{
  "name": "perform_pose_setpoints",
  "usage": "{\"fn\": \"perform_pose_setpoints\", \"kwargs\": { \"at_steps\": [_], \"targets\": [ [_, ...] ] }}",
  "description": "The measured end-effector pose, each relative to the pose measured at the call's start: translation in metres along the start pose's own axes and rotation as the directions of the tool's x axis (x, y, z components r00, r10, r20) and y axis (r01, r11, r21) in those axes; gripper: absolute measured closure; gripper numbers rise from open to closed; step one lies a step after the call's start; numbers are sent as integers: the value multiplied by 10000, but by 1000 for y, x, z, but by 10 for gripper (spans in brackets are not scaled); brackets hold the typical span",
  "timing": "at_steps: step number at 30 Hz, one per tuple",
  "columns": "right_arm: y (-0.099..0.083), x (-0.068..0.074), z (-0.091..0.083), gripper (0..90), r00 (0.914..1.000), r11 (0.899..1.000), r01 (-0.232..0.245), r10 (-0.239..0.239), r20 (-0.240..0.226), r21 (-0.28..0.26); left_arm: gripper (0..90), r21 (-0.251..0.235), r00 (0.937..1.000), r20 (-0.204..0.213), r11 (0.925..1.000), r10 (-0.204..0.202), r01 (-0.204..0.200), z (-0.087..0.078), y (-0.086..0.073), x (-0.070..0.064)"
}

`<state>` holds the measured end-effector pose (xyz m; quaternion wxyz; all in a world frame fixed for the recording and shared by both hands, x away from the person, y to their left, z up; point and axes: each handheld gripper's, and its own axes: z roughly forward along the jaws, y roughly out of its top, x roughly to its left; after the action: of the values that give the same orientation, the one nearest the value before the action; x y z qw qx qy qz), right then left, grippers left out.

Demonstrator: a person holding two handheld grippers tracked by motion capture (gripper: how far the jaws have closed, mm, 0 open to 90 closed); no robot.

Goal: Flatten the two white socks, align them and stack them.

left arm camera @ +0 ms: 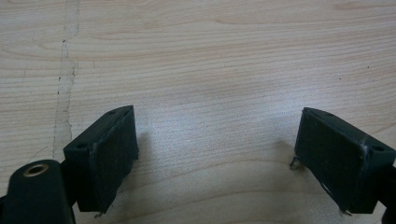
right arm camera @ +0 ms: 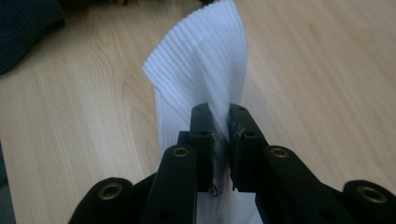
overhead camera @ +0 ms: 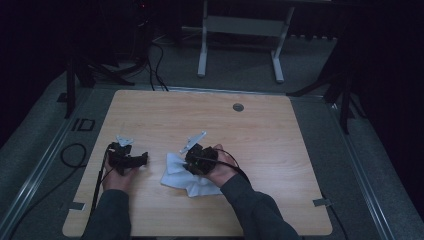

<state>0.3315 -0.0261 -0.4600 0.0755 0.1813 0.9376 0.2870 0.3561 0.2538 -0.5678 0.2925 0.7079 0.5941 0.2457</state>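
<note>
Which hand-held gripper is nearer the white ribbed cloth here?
Right. The right hand-held gripper is clamped on the white ribbed cloth; the left hand-held gripper is open over bare table, just left of the cloth.

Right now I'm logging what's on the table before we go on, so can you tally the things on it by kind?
White ribbed cloth: 1
Handheld grippers: 2, the left gripper with jaws wide apart over bare wood, the right gripper pinching the cloth
Round grey grommet set in the table: 1
Total: 4
</note>
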Motion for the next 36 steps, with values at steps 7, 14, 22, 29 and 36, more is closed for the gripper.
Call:
{"fn": "perform_pose_setpoints", "kwargs": {
  "at_steps": [7, 14, 22, 29, 36],
  "targets": [
    [-3, 8, 21, 811, 9990, 9990, -413, 416, -192, 175, 133, -11, 10000, 1, 10000, -3, 3, 0, 0, 0],
    [-12, 6, 39, 810, 9912, 9900, -1322, 1324, 8, 488, 133, -11, 10000, 4, 10000, -4, 4, 0, 0, 0],
    [-19, 8, 46, 808, 9866, 9856, -1630, 1634, -44, 452, 132, -14, 10000, 3, 10000, -4, 4, 0, 0, 0],
    [-20, 10, 54, 776, 9846, 9832, -1746, 1750, -29, 525, 133, -20, 10000, 9, 10000, -5, 5, 0, 0, 0],
    [-21, 9, 55, 582, 9823, 9817, -1873, 1873, 43, 349, 132, -11, 10000, 14, 10000, 6, -6, 0, 0, 0]
  ]
}}
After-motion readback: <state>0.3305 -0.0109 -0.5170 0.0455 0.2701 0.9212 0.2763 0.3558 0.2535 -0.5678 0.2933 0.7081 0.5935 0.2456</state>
